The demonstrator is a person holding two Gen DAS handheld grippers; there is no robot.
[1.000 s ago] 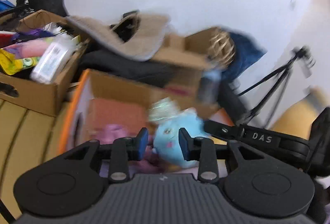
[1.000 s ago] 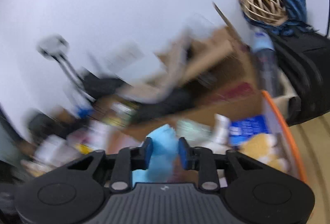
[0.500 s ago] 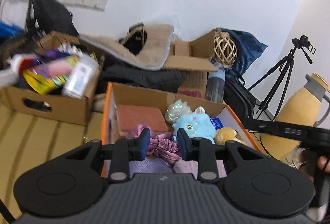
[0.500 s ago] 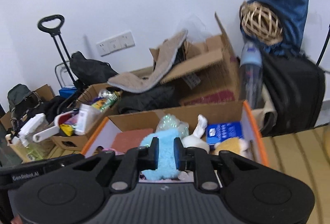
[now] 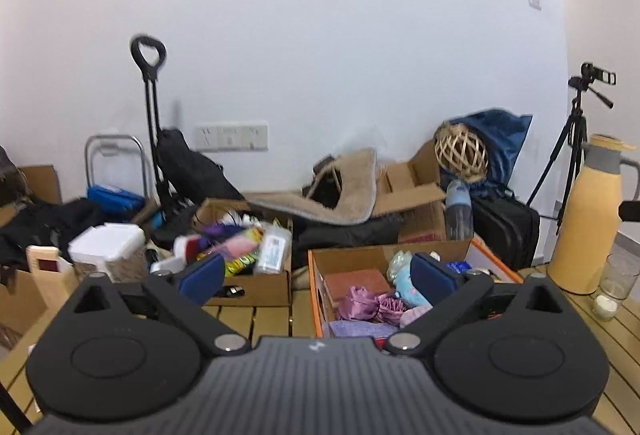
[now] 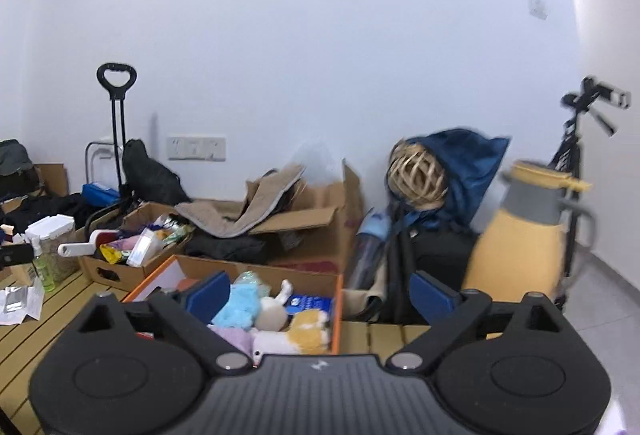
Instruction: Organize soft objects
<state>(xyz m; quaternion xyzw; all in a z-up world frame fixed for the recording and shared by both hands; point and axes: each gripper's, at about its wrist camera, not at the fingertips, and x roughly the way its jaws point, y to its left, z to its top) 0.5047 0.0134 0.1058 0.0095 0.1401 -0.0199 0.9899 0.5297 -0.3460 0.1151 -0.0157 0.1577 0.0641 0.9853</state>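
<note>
Jaws of my left gripper [image 5: 316, 277]: spread wide, nothing between the pads. They have just been opening. Same for my right gripper [image 6: 320, 295]: jaws wide apart, just opened, empty.

Left wrist view: the orange-edged box [image 5: 314, 299] sits just past the jaws at about 1 o'clock, on the slatted counter [image 5: 256, 319]. Inside it, purple cloth [image 5: 362, 301] bunched toward the near side, blue plush [image 5: 408, 289] beyond it at 1 o'clock, a reddish-brown flat piece [image 5: 352, 281] against the far-left wall.

Right wrist view: same box at 11 o'clock from the jaws. The blue plush, a pale doll-like toy [image 6: 272, 315] and a yellow plush [image 6: 308, 331] lie side by side in it, touching.

Farther out: an open cardboard box [image 5: 256, 291] of mixed bottles and packets at 11 o'clock in the left view, just beside the orange-edged one. Tan fleece [image 5: 340, 195] draped over cartons near the wall at 12 o'clock. Yellow jug [image 5: 586, 219] and a glass [image 5: 614, 285] at 3 o'clock on the counter.

Progress, my reading: several soft items are already gathered in the orange-edged box and neither hand carries anything, so this round looks finished. Left, possibly: the tan fleece, and anything soft in the mixed box; I cannot tell its contents well enough. The counter near the jaws shows no loose soft item.
</note>
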